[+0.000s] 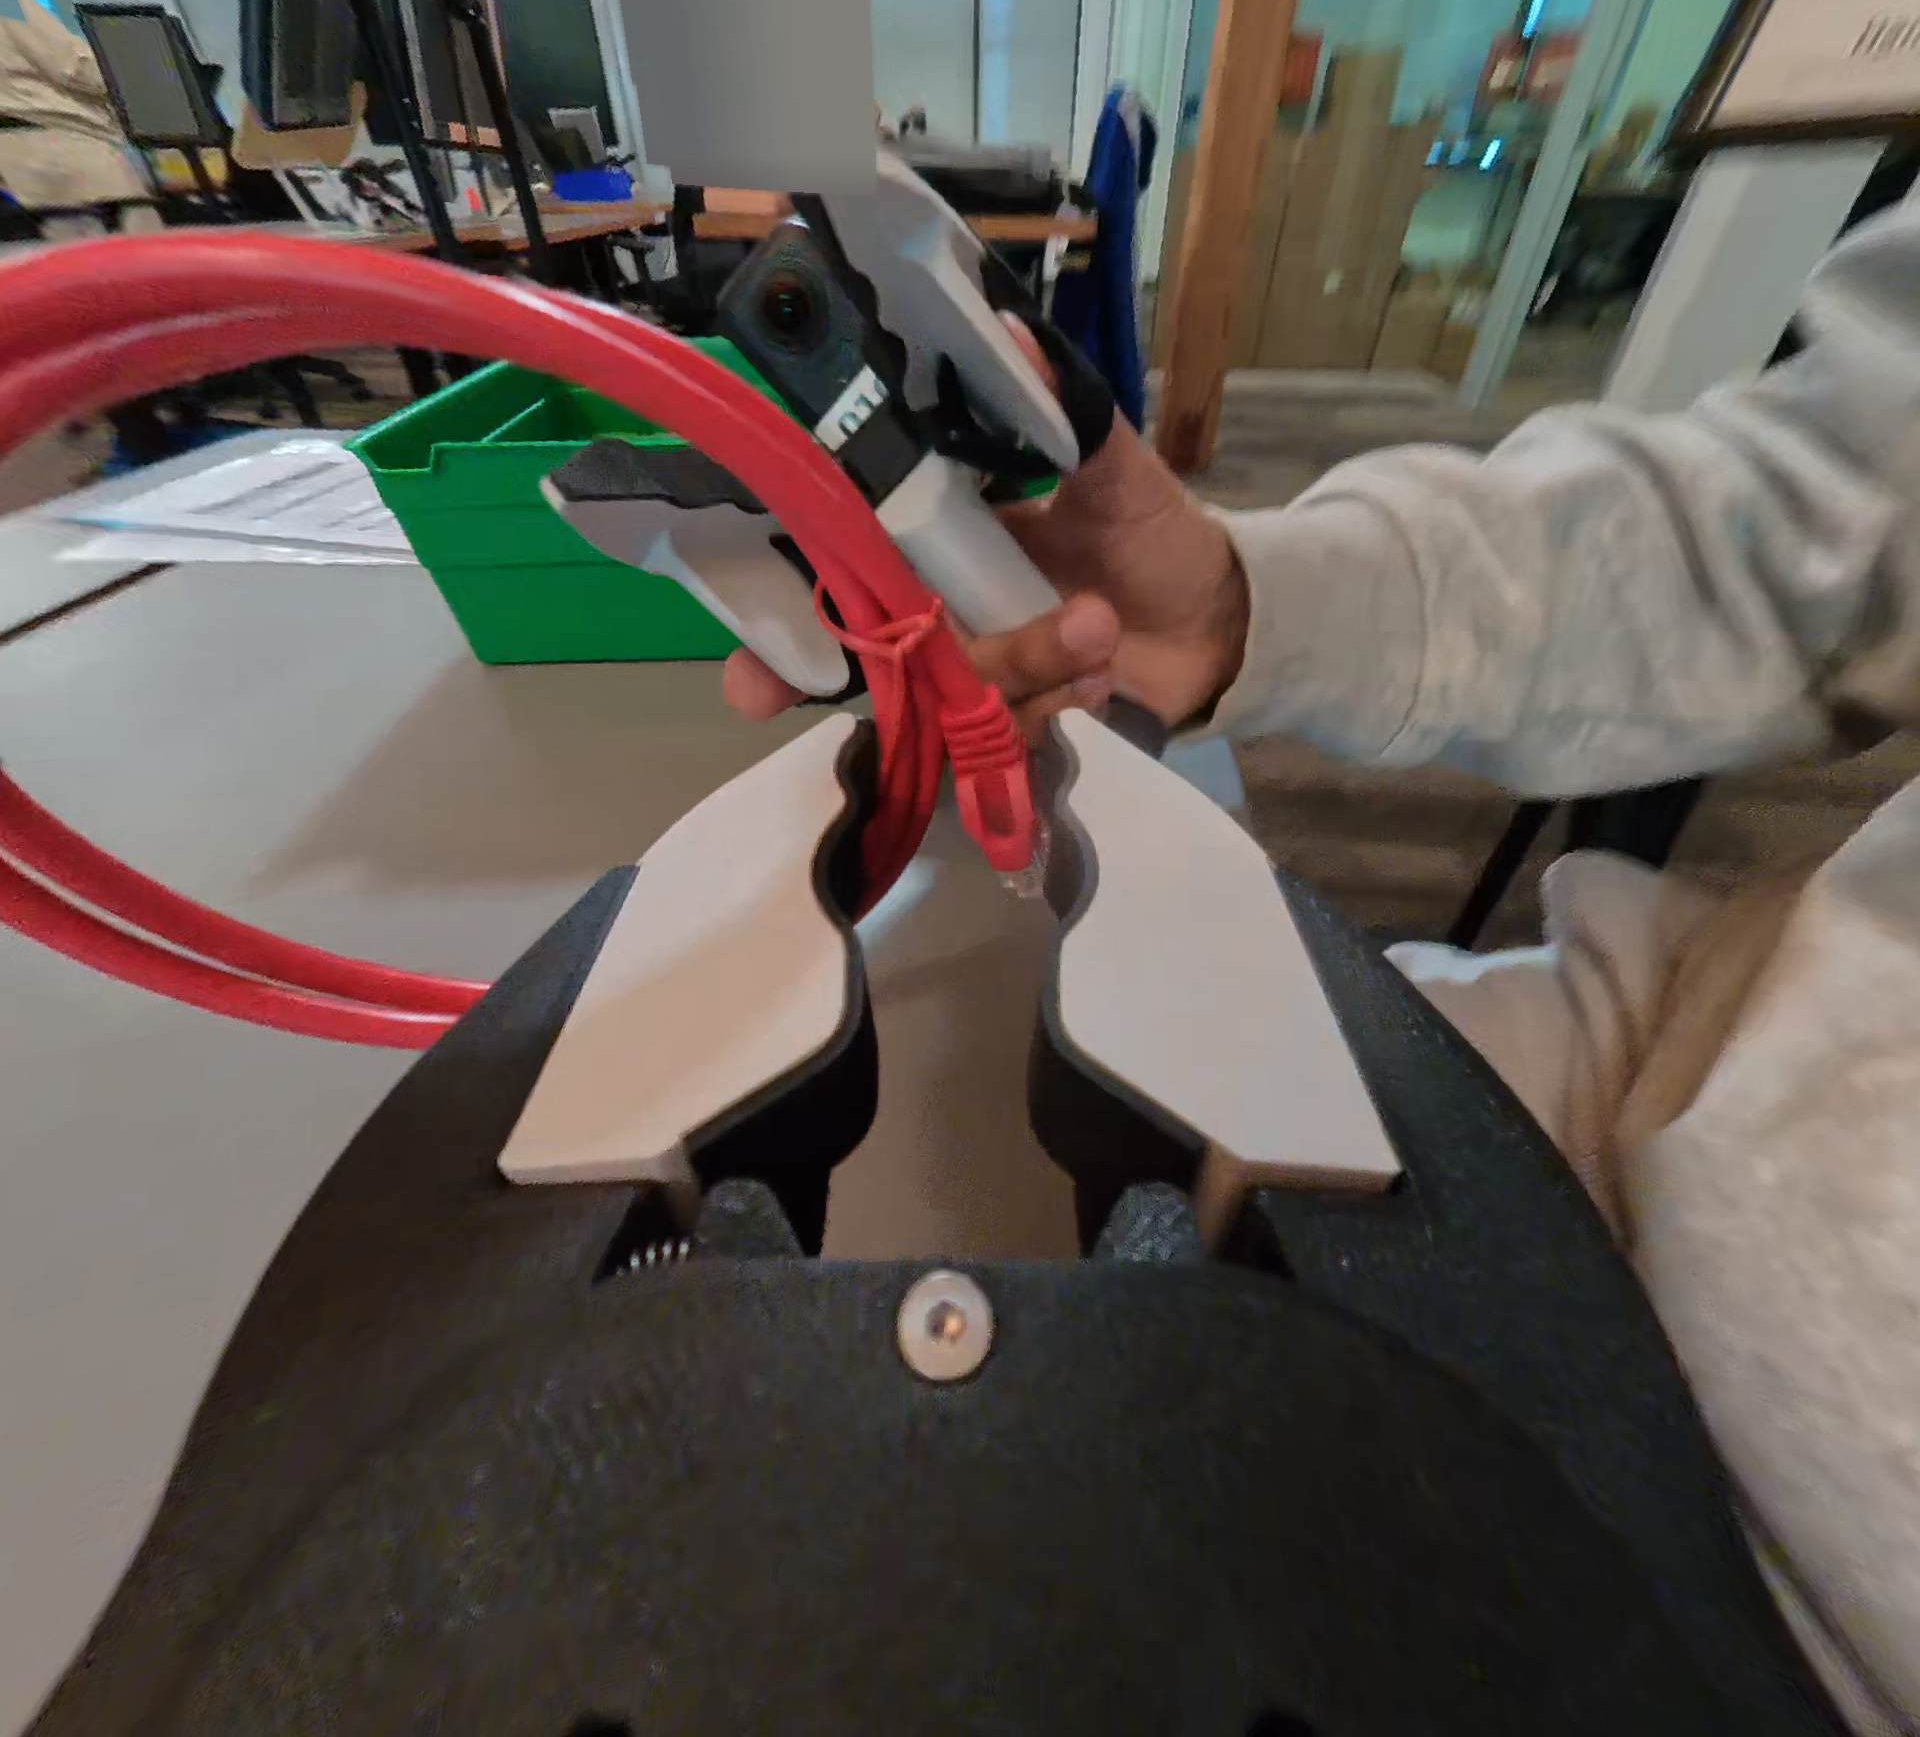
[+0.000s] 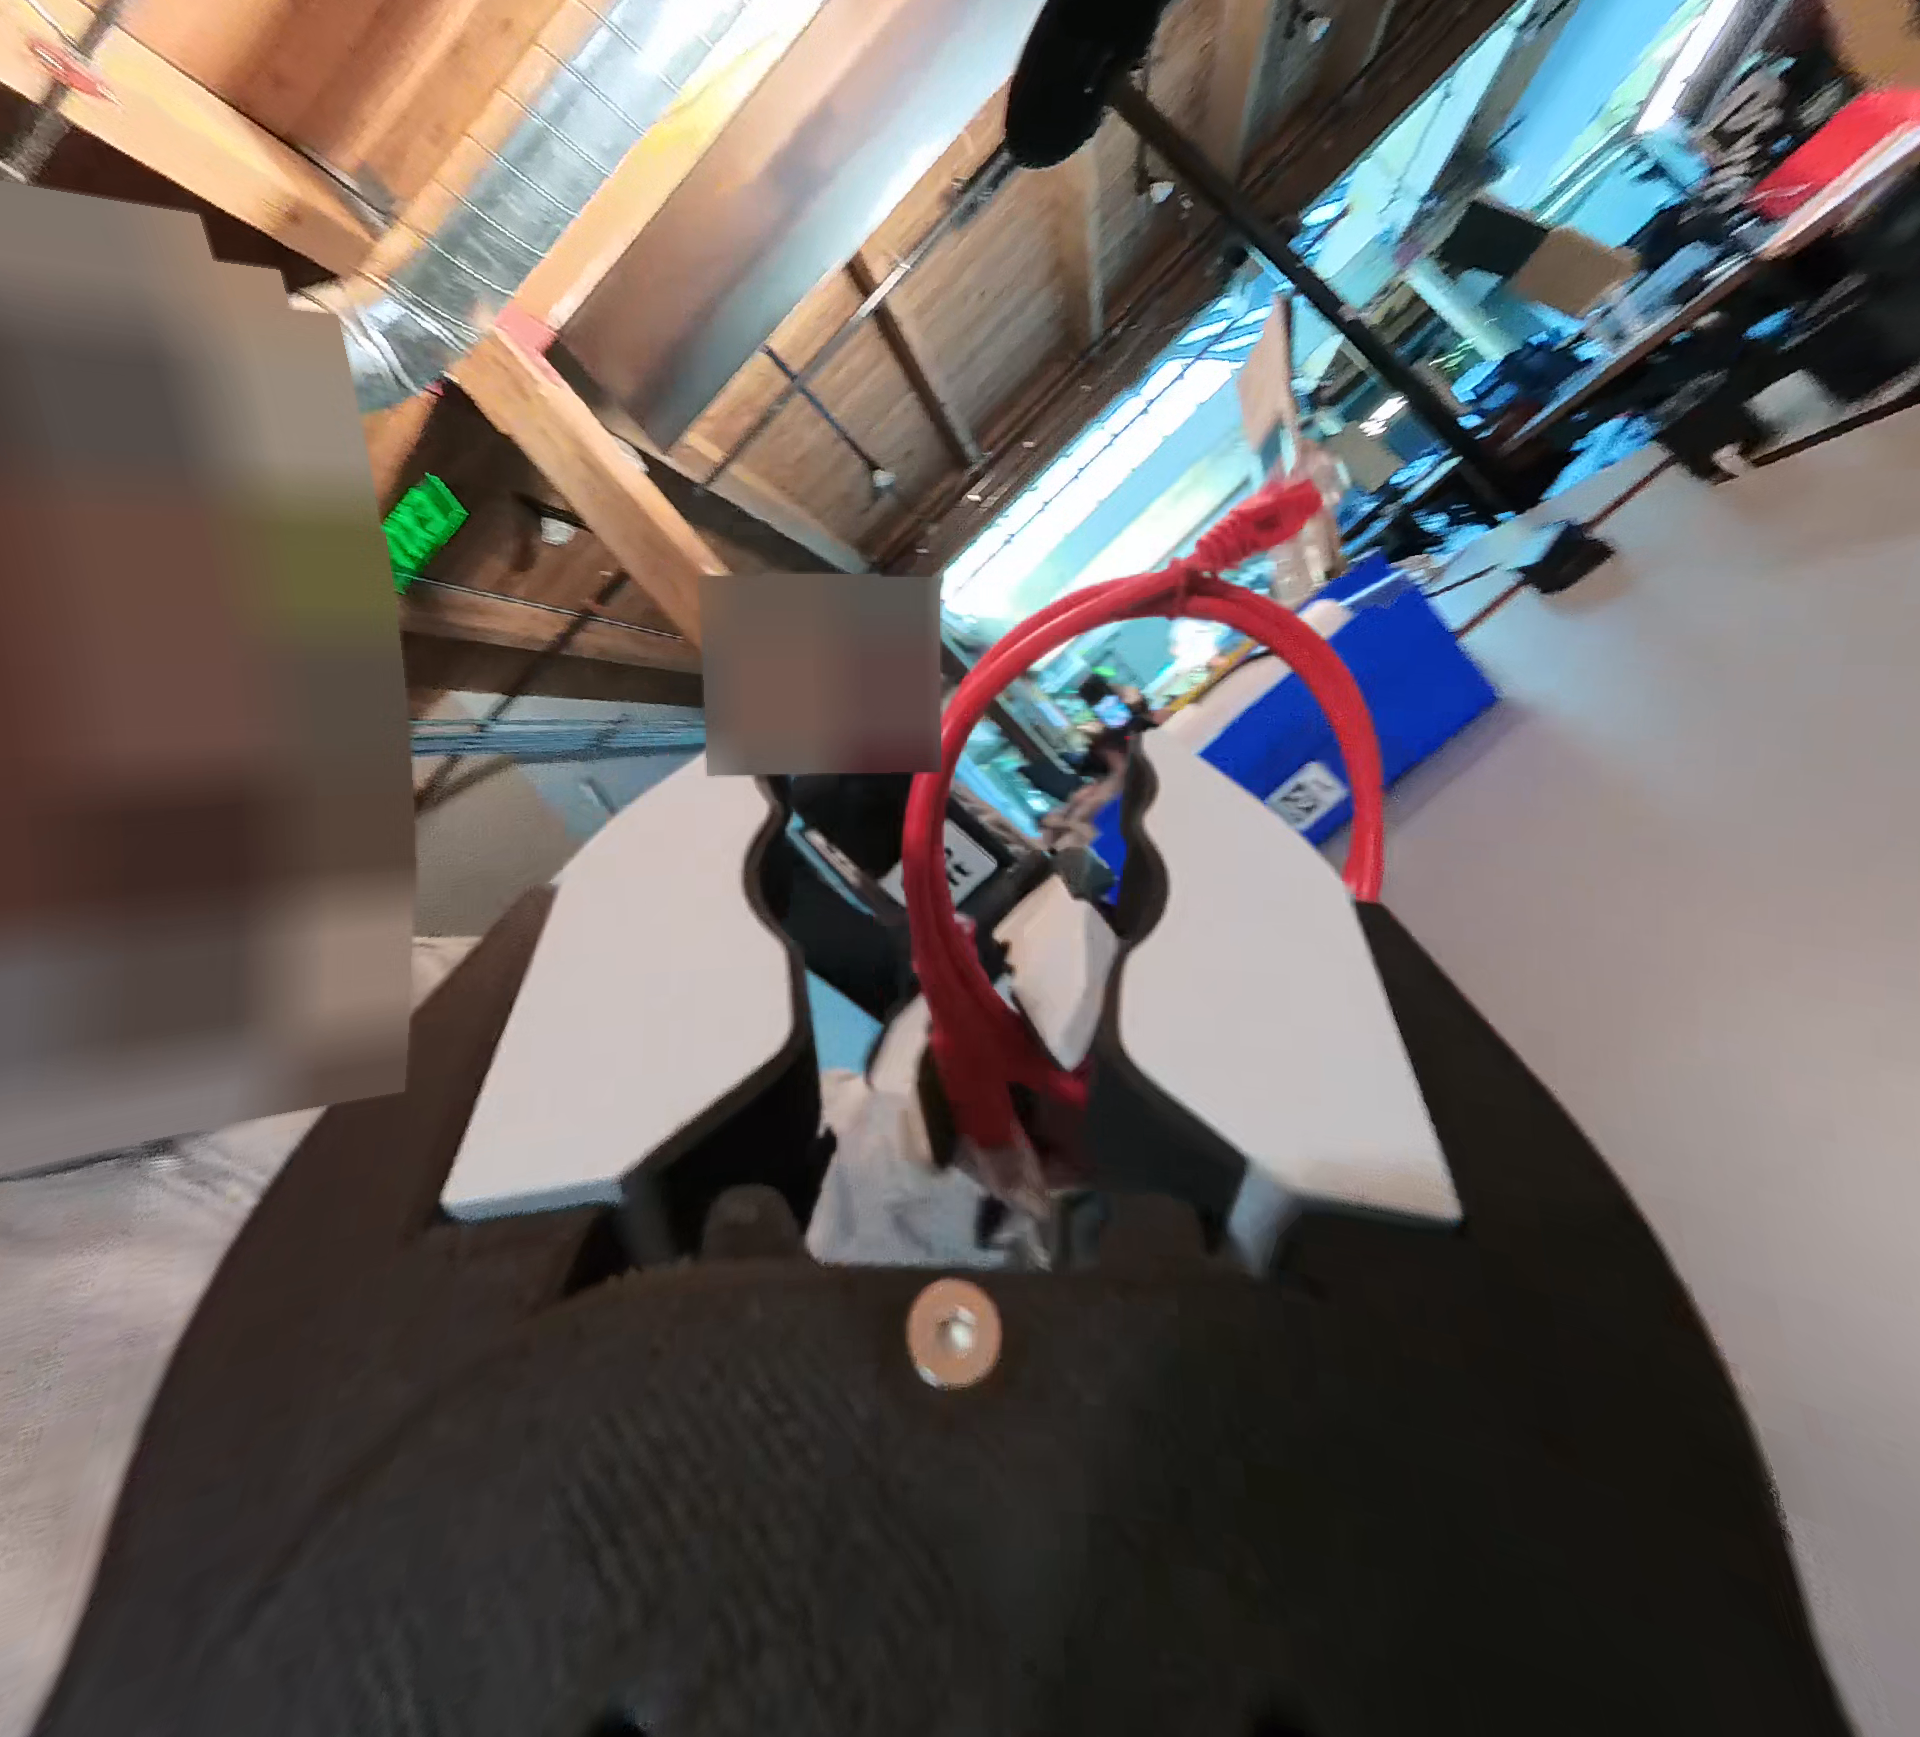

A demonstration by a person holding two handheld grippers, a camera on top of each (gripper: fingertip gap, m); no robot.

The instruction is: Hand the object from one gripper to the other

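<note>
Centre frame, coiled red cable [image 1: 520,357] hangs between apart fingers of left hand-held gripper [image 1: 951,752], right hand-held gripper [image 2: 951,814] also apart around it, green bin [image 1: 540,534] on worktop [image 1: 260,752] behind.

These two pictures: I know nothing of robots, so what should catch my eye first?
A coiled red cable hangs in the air between two hand-held grippers. The left hand-held gripper has its jaws apart around the cable's tied part and plug, and the right hand-held gripper, held in a person's hand, meets it there. Behind them a green bin stands on the table.
</note>
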